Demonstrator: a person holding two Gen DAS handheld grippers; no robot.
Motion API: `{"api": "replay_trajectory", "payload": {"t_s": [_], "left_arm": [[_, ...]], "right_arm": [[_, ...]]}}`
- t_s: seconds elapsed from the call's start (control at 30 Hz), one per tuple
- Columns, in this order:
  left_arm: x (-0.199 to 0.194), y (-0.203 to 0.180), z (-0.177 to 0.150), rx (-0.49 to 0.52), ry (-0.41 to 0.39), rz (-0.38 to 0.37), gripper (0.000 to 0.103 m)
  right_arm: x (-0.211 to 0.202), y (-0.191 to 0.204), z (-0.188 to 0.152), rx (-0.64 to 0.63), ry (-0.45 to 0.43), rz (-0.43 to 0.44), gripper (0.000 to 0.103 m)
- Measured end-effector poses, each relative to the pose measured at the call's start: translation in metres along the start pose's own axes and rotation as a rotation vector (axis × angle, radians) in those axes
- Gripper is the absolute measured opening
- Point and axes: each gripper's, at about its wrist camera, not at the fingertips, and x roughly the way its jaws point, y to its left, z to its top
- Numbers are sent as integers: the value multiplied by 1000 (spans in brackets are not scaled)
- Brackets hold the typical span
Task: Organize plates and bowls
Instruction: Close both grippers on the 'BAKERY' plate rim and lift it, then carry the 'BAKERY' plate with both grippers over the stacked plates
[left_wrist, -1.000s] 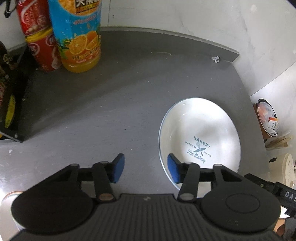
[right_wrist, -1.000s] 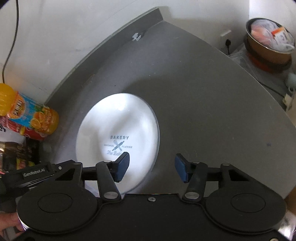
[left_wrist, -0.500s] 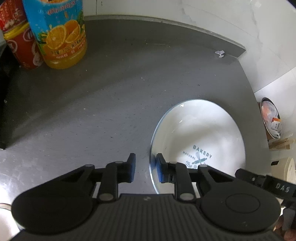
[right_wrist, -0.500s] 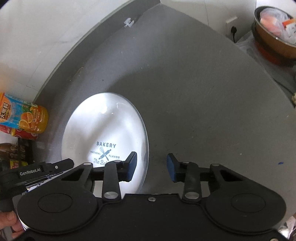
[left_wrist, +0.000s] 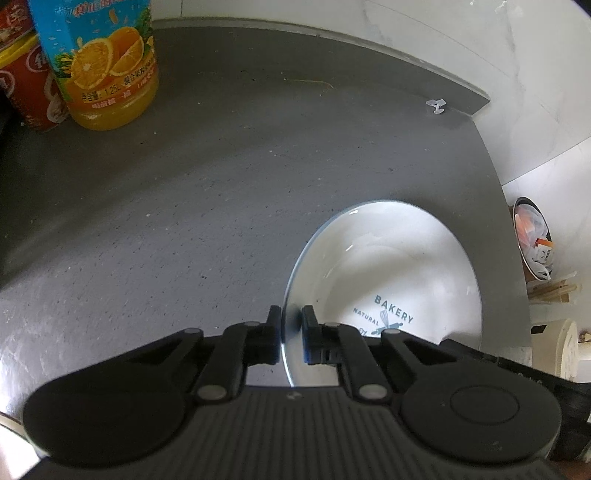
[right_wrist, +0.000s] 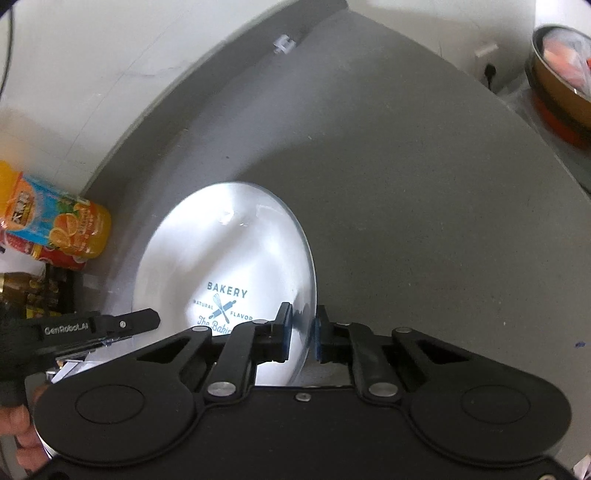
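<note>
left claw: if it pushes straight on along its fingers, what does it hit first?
Likely the grey countertop: the left claw points steeply down, already clamped on the white plate rim.

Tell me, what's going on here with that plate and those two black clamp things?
A person holds a clamp tool in each hand and is gripping one white plate that lies on a grey counter. The left gripper has just closed on the plate's left rim, and the right gripper on its right rim. The plate does not look lifted yet. An orange juice bottle and a red can stand at the back.
</note>
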Motion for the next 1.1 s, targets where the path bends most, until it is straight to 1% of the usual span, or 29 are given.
{"api": "replay_trajectory", "payload": {"t_s": [0.13, 0.23, 0.53, 0.83, 1.1], "left_arm": [[-2, 1, 1, 8, -3, -2, 9], [-8, 0, 3, 22, -19, -5, 9], [-35, -2, 1, 34, -65, -49, 8], [-71, 0, -12, 18, -118, -86, 8], [-110, 4, -30, 26, -179, -99, 8]], "right_arm": [[-15, 4, 4, -35, -30, 20, 9], [-26, 8, 7, -57, -48, 14, 9], [-54, 16, 4, -81, -103, 25, 9], [-88, 38, -7, -120, -173, 40, 9], [-110, 58, -31, -152, -204, 59, 9]]}}
